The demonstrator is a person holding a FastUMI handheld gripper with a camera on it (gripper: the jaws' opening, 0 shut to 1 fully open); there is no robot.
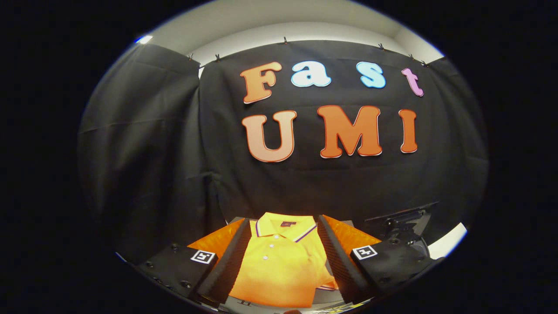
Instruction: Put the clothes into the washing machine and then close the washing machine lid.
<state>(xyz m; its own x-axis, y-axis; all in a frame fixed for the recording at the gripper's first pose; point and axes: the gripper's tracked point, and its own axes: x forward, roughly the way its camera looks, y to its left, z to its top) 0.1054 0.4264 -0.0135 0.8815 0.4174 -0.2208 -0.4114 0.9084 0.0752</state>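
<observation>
The claw [283, 261] is spread wide, and a folded yellow shirt [279, 266] lies between its fingers, collar pointing away.

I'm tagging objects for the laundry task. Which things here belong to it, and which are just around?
Job: yellow polo shirt, folded, seen between the open fingers of the gripper.
Just around: black device beyond the right finger; black cloth wall.

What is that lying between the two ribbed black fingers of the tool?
In the gripper view, a folded yellow polo shirt lies between the open gripper fingers, untouched by either.
</observation>
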